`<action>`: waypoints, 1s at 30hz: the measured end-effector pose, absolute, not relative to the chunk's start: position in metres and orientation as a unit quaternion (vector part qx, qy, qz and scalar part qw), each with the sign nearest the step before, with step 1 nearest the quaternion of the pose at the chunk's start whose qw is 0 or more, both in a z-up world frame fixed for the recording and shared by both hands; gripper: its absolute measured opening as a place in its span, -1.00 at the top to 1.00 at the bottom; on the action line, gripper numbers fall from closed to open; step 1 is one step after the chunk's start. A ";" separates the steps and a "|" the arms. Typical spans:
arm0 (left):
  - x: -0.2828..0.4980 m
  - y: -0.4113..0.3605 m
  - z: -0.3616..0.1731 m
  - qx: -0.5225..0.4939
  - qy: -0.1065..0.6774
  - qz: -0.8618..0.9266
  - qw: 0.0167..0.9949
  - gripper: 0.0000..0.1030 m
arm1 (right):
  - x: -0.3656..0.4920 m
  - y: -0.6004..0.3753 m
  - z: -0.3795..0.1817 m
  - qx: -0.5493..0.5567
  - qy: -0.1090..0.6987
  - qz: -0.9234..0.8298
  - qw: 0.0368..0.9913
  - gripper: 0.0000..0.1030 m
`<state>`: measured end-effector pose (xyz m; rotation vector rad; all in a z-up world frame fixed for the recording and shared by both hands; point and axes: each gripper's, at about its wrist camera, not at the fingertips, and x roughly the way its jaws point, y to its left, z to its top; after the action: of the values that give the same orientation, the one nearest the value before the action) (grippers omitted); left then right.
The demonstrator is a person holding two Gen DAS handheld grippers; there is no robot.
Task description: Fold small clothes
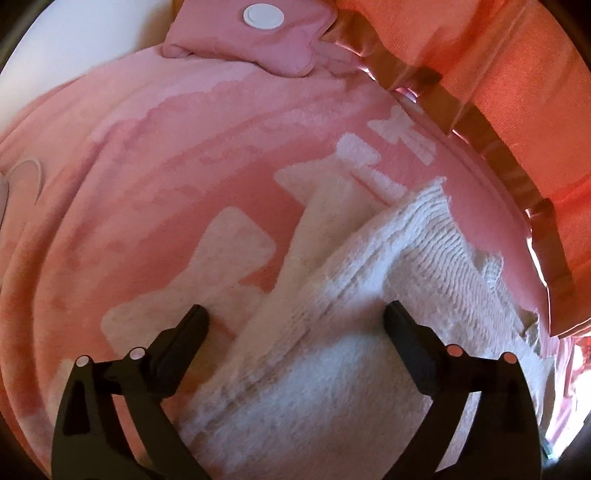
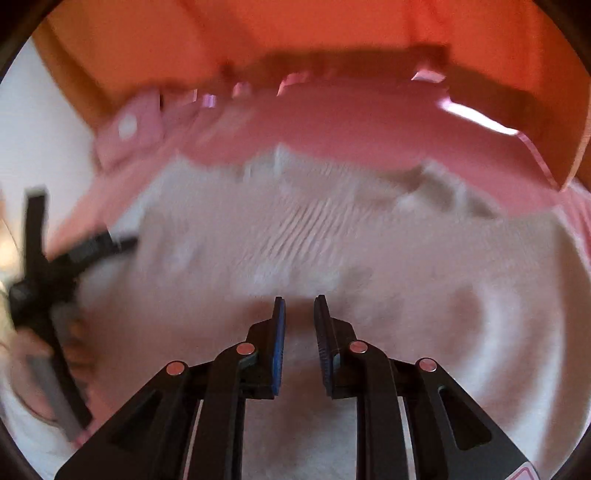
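A small white knit garment (image 1: 388,295) lies folded on a pink blanket (image 1: 166,155) with white letter shapes. My left gripper (image 1: 295,314) is open, its jaws wide apart just above the garment's ribbed folded edge. In the right wrist view the same white garment (image 2: 295,240) fills the middle, blurred by motion. My right gripper (image 2: 299,306) hovers low over the garment with its blue-padded jaws a small gap apart and nothing between them. The left gripper (image 2: 122,243) shows at the left edge of the right wrist view.
A pink padded piece with a white round snap (image 1: 263,16) lies at the blanket's far end. An orange cushioned surface (image 1: 517,92) with a clear rim (image 1: 417,85) runs along the far and right side. A white surface (image 1: 92,37) lies far left.
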<state>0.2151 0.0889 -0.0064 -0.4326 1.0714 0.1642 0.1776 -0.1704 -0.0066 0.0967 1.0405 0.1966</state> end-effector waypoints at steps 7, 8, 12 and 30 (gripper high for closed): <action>0.209 0.076 0.021 -0.210 0.482 -0.004 0.851 0.67 | 0.188 -0.180 -0.009 0.079 0.500 0.106 0.856 0.62; 0.205 0.068 0.034 -0.200 0.469 -0.013 0.860 0.68 | 0.188 -0.182 -0.008 0.090 0.501 0.108 0.854 0.62; 0.174 0.013 0.104 -0.168 0.406 -0.083 0.895 0.70 | 0.183 -0.207 0.009 0.164 0.490 0.106 0.850 0.60; 0.090 -0.224 0.107 -0.041 0.401 -0.240 0.883 -0.18 | 0.104 -0.396 0.033 0.387 0.397 0.036 0.832 -0.16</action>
<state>0.0902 -0.2237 0.1071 -0.0850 0.8343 -0.4989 0.1042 -0.3961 0.0331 0.8207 0.8412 0.0754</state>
